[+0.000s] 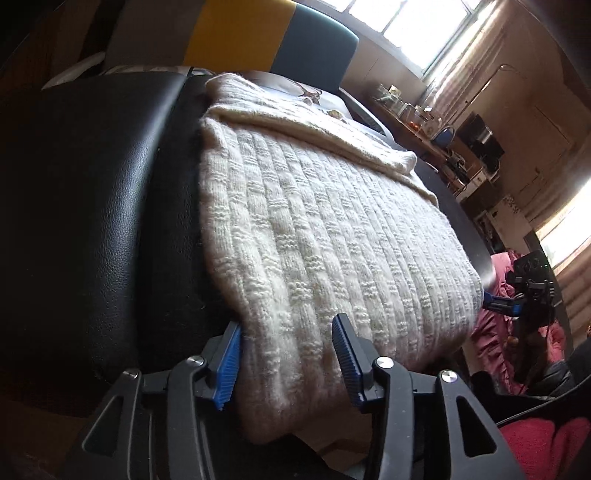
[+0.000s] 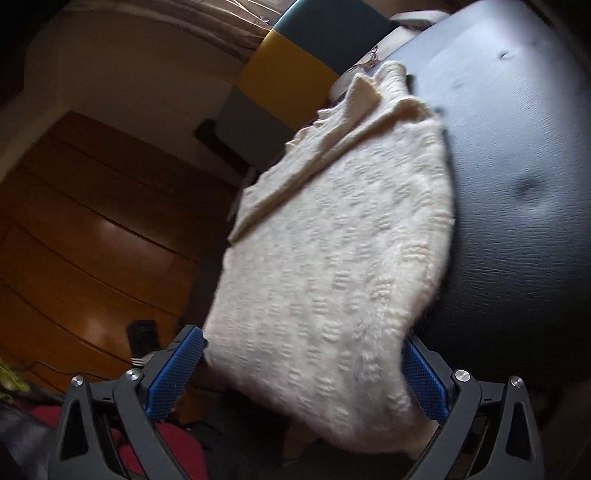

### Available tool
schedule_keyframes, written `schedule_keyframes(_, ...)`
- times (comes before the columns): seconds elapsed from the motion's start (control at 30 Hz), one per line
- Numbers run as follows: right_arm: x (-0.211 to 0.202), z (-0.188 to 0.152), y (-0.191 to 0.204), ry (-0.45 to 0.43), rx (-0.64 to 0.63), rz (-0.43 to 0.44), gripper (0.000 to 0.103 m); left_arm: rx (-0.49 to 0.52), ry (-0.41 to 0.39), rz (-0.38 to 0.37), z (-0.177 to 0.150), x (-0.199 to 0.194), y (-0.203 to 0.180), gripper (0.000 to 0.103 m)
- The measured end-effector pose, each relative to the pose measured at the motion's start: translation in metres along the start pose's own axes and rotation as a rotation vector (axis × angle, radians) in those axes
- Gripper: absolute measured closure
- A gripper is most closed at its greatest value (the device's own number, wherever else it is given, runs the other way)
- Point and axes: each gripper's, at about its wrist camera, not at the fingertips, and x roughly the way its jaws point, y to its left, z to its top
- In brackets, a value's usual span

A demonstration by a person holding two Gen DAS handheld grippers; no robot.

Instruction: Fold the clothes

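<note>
From the left wrist view, a cream knitted sweater (image 1: 314,229) lies spread over a black leather cushion (image 1: 81,206), one sleeve folded across its far end. The left tool (image 1: 286,354) is spread wide at the sweater's near hem, its blue pads either side of the hanging edge without squeezing it. Far right, the right tool (image 1: 491,299) sits at the sweater's other near corner; this view does not show how its pads stand. Pink cloth (image 1: 495,332) lies beyond that corner, and a window (image 1: 417,22) shines behind.

From the right wrist view, slightly blurred, the sweater (image 2: 332,266) droops off the cushion (image 2: 517,184) edge above a wooden floor (image 2: 85,221). The right tool (image 2: 304,363) is spread, blue pads flanking the hem, not closed on it.
</note>
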Motion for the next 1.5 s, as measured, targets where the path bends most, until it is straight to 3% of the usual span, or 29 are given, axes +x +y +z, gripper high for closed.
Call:
schedule_keyframes(0.1,0.010,-0.001,0.009,0.017,-0.056,-0.037,0.000,-0.024,0.026,-0.036,0.000,0.001,0.002,0.064)
schedule_keyframes(0.3,0.014,-0.009,0.028,0.095,-0.210,-0.150,0.000,-0.042,0.024,-0.043,-0.013,-0.003,-0.002,0.059)
schedule_keyframes(0.33,0.016,-0.010,0.031,0.109,-0.231,-0.188,0.005,-0.037,0.023,-0.038,-0.013,-0.003,-0.004,0.060)
schedule_keyframes(0.4,0.016,-0.010,0.033,0.123,-0.247,-0.300,0.030,-0.034,0.021,-0.014,-0.012,-0.002,-0.002,0.065)
schedule_keyframes(0.43,0.014,-0.009,0.032,0.126,-0.244,-0.351,0.066,-0.033,0.021,-0.001,-0.012,-0.002,-0.002,0.080)
schedule_keyframes(0.47,0.012,-0.008,0.030,0.128,-0.241,-0.388,0.091,-0.031,0.023,0.012,-0.009,-0.001,-0.001,0.093)
schedule_keyframes(0.73,0.012,-0.012,0.032,0.136,-0.291,-0.423,0.091,-0.090,-0.010,-0.068,-0.009,-0.009,0.013,0.094)
schedule_keyframes(0.9,0.004,-0.002,0.052,0.121,-0.291,-0.329,0.091,-0.116,-0.053,-0.191,0.006,-0.029,0.017,0.094)
schedule_keyframes(1.13,-0.007,0.044,0.082,0.038,-0.295,-0.220,0.091,-0.104,-0.149,-0.343,0.048,-0.063,0.013,0.094)
schedule_keyframes(1.33,0.012,0.107,0.085,-0.015,-0.285,-0.197,0.091,-0.093,-0.236,-0.422,0.120,-0.056,0.008,0.094)
schedule_keyframes(1.5,0.052,0.184,0.062,-0.021,-0.251,-0.220,0.091,-0.128,-0.264,-0.410,0.195,-0.019,0.019,0.094)
